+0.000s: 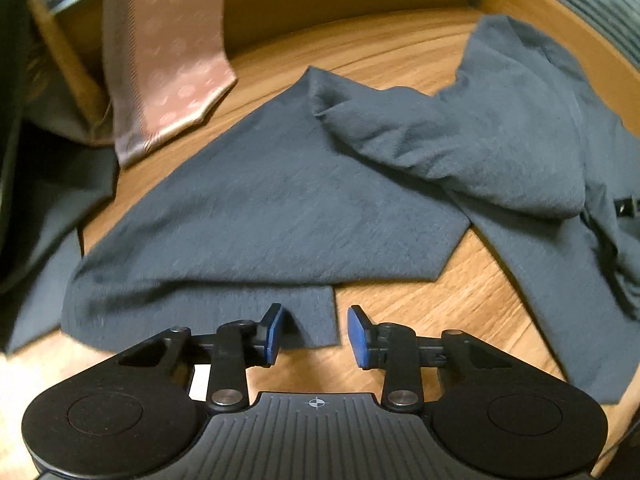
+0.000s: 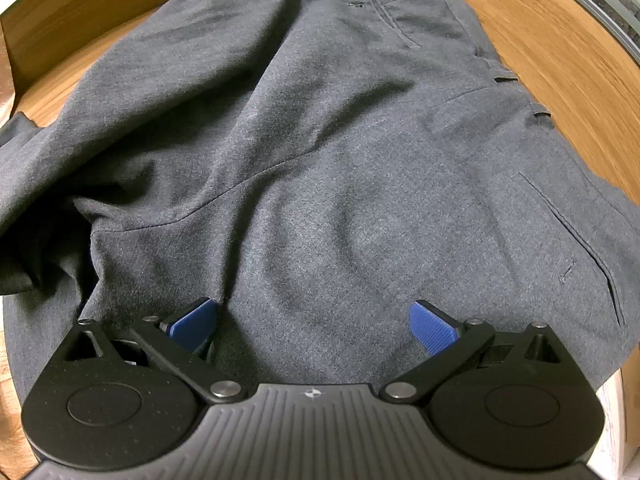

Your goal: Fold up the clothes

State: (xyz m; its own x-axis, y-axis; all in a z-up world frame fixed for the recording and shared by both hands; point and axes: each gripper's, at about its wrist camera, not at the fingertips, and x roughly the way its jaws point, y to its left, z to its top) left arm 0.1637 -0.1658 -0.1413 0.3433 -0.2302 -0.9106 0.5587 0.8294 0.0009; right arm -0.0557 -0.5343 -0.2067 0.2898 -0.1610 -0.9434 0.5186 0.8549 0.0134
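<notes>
Wooden tabletop [image 1: 400,52] carries grey trousers [image 1: 260,208], legs spread left. Left hand-held gripper [image 1: 314,334] straddles the near hem, part-open, gripping nothing (may snag one layer); right hand-held gripper [image 2: 312,326] gapes wide over the seat.

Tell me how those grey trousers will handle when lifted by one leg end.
The trousers will probably be floppy: the cloth already lies in soft folds and creases. The leg would likely drape and drag rather than hold shape. They look fairly heavy, being thick woven fabric.
</notes>
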